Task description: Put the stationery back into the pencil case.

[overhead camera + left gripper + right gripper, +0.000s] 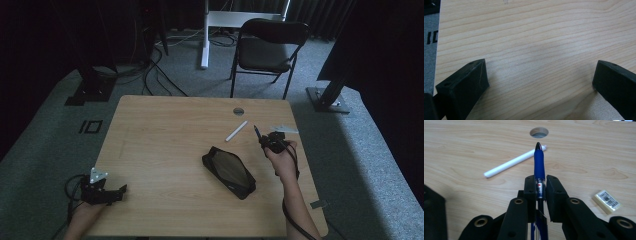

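Right gripper view: right tongs [540,186] clamped tight on a blue pen [539,162], barrel pinched between both pads, tip pointing away toward the round hole [539,132] in the table [461,150]. Pen is lifted off the table surface. Just beyond it lies a white stick [514,161], diagonal, w/ its far end near the pen tip in this view. A small eraser w/ barcode label [606,201] lies flat to the right, apart from the tongs.

High view: right tongs [261,140] at the table's right side w/ the pen [257,133] sticking up and forward. Black pencil case [229,171] lies open near the middle, close to the right hand, not touching it. White stick [236,131] lies between case and hole.

Left tongs [119,191] sit at the near left corner, well apart from everything. Left gripper view: jaws spread wide, nothing between them but bare wood.
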`<action>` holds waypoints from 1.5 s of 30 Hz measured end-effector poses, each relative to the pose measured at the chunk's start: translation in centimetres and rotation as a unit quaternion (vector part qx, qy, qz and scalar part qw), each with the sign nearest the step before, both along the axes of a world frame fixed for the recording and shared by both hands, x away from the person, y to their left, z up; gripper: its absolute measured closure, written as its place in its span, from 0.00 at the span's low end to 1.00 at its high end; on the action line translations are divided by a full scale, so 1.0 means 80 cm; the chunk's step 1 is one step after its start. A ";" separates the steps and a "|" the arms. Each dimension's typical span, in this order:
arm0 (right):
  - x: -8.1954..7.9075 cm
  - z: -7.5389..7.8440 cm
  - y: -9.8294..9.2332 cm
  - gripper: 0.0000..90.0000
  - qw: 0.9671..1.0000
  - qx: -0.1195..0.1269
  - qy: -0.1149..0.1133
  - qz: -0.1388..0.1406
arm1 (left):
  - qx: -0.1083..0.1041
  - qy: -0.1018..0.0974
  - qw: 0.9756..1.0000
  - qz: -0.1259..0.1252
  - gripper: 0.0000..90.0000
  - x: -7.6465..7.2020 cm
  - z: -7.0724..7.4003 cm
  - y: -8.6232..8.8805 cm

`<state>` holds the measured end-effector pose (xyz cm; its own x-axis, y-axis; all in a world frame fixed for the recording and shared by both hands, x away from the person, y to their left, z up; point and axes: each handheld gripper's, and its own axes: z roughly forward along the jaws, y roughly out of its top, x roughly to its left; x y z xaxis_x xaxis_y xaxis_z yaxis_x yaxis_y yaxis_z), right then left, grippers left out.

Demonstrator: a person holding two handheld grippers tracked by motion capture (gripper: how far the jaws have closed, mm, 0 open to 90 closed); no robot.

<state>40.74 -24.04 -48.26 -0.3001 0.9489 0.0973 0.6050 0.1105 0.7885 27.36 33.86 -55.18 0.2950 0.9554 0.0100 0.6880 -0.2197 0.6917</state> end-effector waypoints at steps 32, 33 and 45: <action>-0.053 0.063 0.051 0.88 0.994 0.029 -0.039 0.103 | 0.000 0.000 1.000 0.000 0.00 0.000 0.000 0.000; -0.055 0.064 0.054 0.88 0.993 0.028 -0.039 0.107 | 0.000 0.000 1.000 0.000 0.00 0.000 0.000 0.000; -0.070 0.068 0.074 0.88 0.988 0.022 -0.039 0.145 | 0.000 0.000 1.000 0.000 0.00 0.000 0.000 0.000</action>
<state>35.17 -18.08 -42.80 -0.5668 0.8174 0.1031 0.4908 0.2344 0.8392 27.37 33.86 -55.18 0.2947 0.9555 0.0102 0.6875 -0.2194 0.6922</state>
